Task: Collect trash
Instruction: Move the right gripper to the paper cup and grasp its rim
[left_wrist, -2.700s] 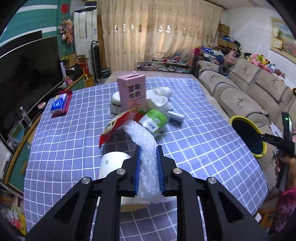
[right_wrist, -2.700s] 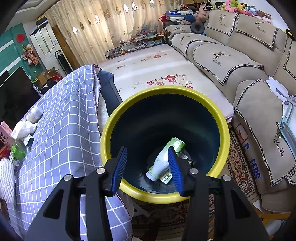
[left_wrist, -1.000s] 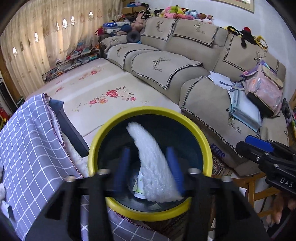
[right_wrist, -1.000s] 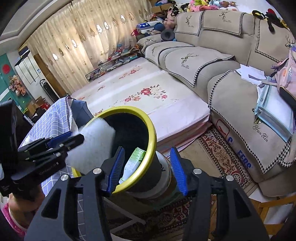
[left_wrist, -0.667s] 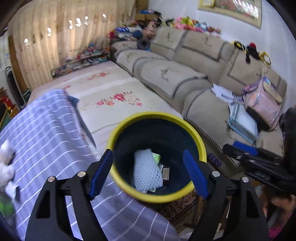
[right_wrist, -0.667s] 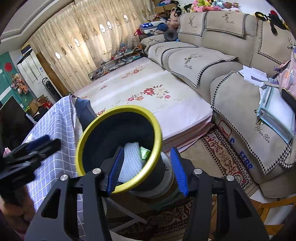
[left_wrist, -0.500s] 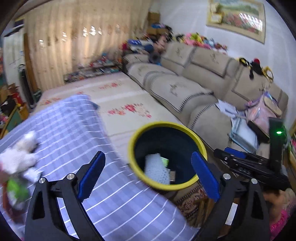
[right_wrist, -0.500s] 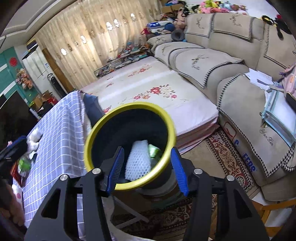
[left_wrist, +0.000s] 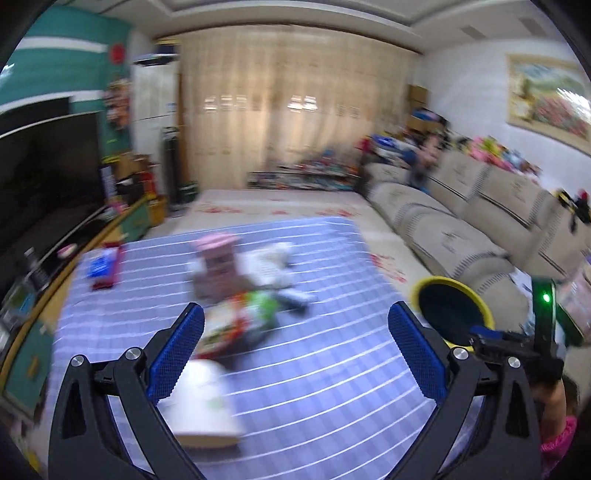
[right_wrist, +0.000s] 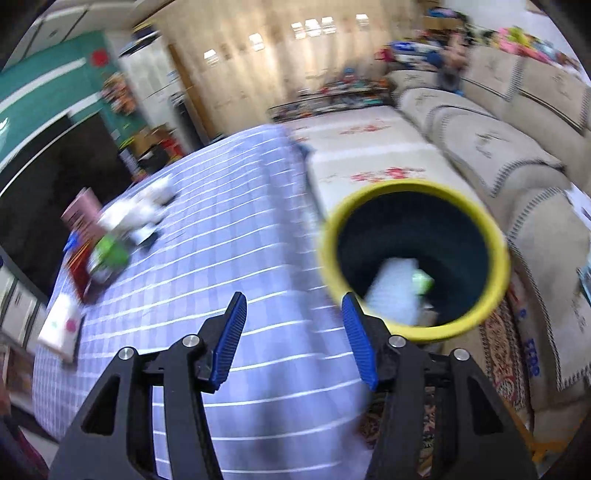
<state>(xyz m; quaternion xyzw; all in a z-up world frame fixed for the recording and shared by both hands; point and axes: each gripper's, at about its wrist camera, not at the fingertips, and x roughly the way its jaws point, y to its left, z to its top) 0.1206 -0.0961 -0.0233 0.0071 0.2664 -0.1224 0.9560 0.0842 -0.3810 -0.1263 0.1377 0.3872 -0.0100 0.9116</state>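
Swung back, left claw (left_wrist: 295, 347) gapes over checked tablecloth (left_wrist: 332, 387).

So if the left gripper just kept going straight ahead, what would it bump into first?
Probably the pile of trash on the checked tablecloth. The open left gripper points at the red-and-green snack wrapper, with the pink carton behind it. The picture is blurry, so depth is a guess.
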